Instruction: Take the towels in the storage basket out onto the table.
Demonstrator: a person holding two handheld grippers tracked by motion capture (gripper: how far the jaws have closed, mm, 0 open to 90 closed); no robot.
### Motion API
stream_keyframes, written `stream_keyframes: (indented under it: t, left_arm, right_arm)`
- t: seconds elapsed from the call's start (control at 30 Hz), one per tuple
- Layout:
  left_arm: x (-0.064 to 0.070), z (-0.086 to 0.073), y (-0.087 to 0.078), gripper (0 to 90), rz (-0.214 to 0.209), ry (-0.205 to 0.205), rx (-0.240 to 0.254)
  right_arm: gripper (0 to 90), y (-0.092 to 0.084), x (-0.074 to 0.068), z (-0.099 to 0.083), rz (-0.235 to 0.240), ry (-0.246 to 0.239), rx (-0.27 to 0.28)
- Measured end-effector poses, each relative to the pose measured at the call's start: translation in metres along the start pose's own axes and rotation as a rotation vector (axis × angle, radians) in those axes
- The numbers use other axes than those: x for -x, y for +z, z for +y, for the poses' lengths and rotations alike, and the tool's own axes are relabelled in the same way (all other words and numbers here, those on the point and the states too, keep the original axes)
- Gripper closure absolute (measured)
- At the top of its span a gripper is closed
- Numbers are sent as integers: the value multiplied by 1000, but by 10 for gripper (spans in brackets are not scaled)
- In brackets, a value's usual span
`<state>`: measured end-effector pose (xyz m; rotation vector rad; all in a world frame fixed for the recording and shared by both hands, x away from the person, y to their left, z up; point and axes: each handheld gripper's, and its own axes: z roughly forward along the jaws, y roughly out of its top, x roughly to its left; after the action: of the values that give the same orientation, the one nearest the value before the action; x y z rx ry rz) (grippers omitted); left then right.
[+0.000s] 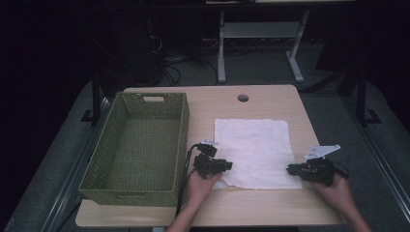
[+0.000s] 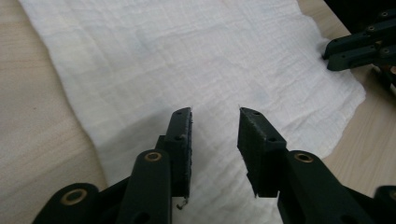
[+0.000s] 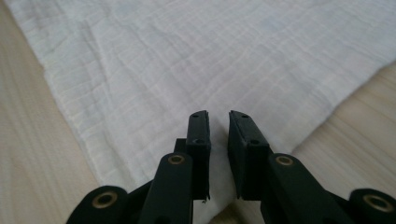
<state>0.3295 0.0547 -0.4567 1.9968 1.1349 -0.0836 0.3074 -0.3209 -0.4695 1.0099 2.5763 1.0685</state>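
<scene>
While both grippers sit at the near corners of the cloth (image 1: pixel 252 152), neither has it pinched yet. Left gripper (image 2: pixel 215 116): jaws half open, a clear gap, cloth lying flat under and between them, pads not pressing. Right gripper (image 3: pixel 218 119): jaws narrow, only a slit between them, aimed at the cloth's corner; whether fabric is caught in the slit, cannot tell, it looks flat.

Cloth is spread flat, center-right of the table (image 1: pixel 270 96) in the high view, lower edge near the hands. The left gripper (image 1: pixel 227 166) is at the lower-left corner, the right gripper (image 1: pixel 291 169) at the lower-right, likely so both corners can be lifted together for a fold or a move.

Basket (image 1: pixel 109 140) sits at left, empty, its right wall just beside the left hand (image 1: pixel 199 186), so little room that way. Open table above the cloth and along the bottom edge. Right hand (image 1: pixel 336 191) is near the table's right edge.
</scene>
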Motion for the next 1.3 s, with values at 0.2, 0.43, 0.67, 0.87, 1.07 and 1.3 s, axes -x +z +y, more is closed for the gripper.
stream_keyframes:
  t: [0.2,0.43,0.67,0.87,1.07,1.3]
  left_arm:
    - [10,-5,-4,595,-85,58,-40]
    - [27,-14,-10,521,-144,176,-121]
    - [29,-20,3,515,-42,316,-182]
    - [24,-12,3,890,-5,302,-146]
    - [14,13,12,900,-45,193,-94]
    - [32,-8,-10,638,-128,287,-142]
  right_arm:
    - [789,-10,10,-11,-49,37,20]
    - [775,-11,8,-11,-59,37,9]
    - [765,-9,6,-10,-64,30,8]
    - [760,-8,6,-9,-62,23,10]
    - [753,-7,7,-8,-57,24,15]
    - [690,-4,-3,-3,-37,-19,-6]
